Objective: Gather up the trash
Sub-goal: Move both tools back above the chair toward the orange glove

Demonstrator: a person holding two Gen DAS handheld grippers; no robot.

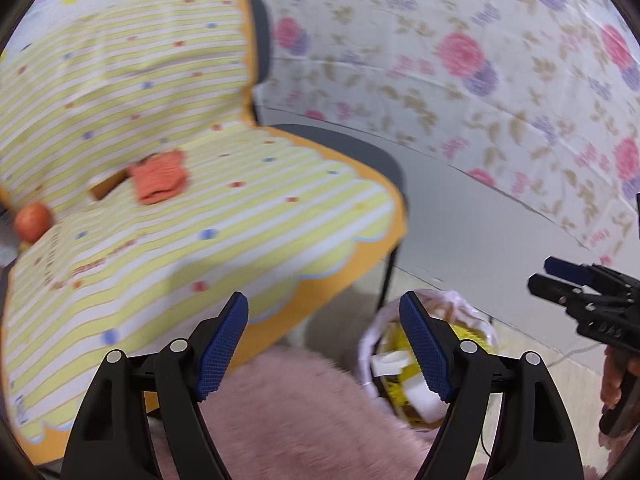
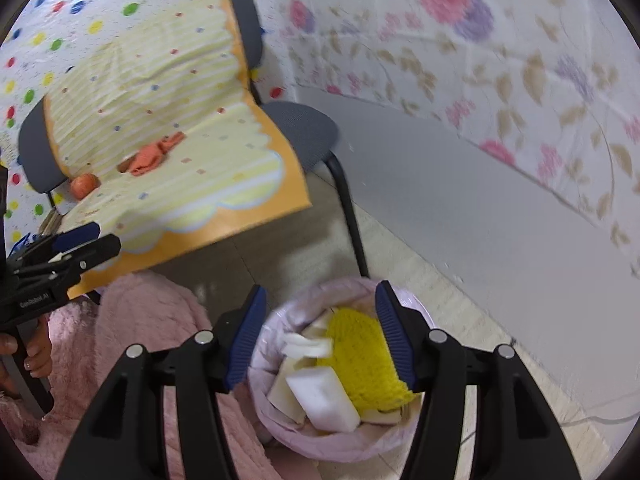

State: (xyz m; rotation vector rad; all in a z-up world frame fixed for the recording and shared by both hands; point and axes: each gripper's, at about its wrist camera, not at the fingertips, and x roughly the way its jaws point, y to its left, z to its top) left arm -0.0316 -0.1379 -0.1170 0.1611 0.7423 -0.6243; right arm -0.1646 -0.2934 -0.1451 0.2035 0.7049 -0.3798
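A trash bin lined with a pale pink bag [image 2: 280,432] stands on the floor; it holds a yellow cloth [image 2: 364,360] and white foam pieces [image 2: 324,396]. It also shows in the left wrist view [image 1: 370,344]. My right gripper [image 2: 320,332] is open and empty right above the bin. My left gripper [image 1: 324,344] is open and empty over the pink rug, left of the bin. An orange crumpled cloth [image 1: 160,178] and an orange ball [image 1: 32,220] lie on the covered chair seat; both also show in the right wrist view, the cloth [image 2: 150,158] and the ball [image 2: 84,186].
A chair draped with a yellow striped cover [image 2: 172,120] stands against the wall. A fluffy pink rug [image 2: 152,328] lies beside the bin. A grey baseboard [image 2: 460,184] and floral wall [image 2: 480,40] run on the right. A white cable [image 2: 596,420] lies on the floor.
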